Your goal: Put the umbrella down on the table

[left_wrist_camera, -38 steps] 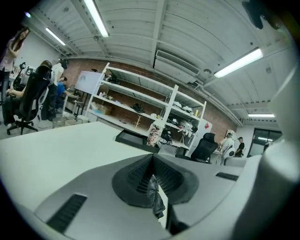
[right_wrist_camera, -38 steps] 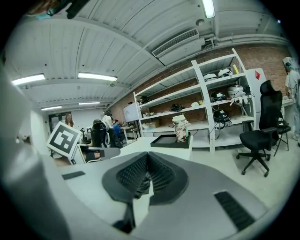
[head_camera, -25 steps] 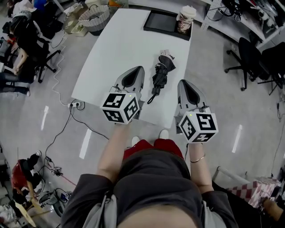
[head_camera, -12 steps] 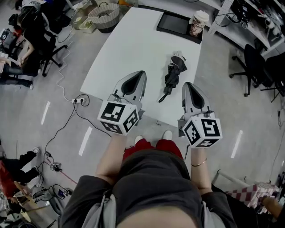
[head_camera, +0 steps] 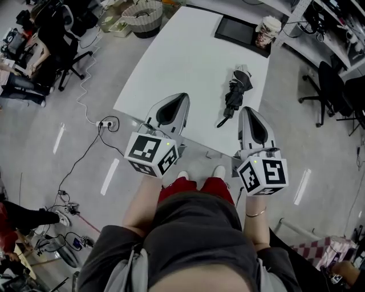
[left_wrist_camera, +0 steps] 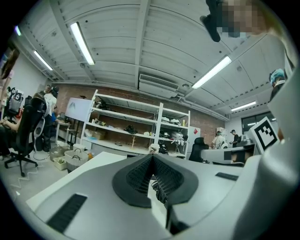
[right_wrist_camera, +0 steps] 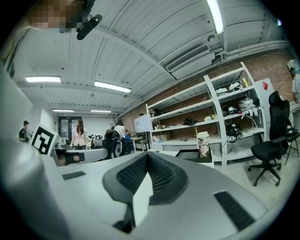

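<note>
A folded black umbrella (head_camera: pixel 235 94) lies on the white table (head_camera: pixel 188 63), near its right side, with its strap end pointing at the near edge. No gripper touches it. My left gripper (head_camera: pixel 181 97) hangs over the near edge, to the umbrella's left, its jaws shut and empty. My right gripper (head_camera: pixel 248 109) sits just short of the umbrella's near end, also shut and empty. In the left gripper view the left gripper (left_wrist_camera: pixel 152 157) has its jaws meeting at the tip. In the right gripper view the right gripper (right_wrist_camera: pixel 147 154) shows the same.
A black tray (head_camera: pixel 242 31) and a paper cup (head_camera: pixel 268 31) stand at the table's far end. A basket (head_camera: pixel 142 11) sits on the floor beyond the far left corner. Office chairs (head_camera: pixel 336 85) stand to the right. A power strip (head_camera: pixel 107 122) and cables lie on the floor at left.
Both grippers have drawn back from beside the umbrella toward the table's near edge and risen a little. The umbrella has stayed lying where it was.
</note>
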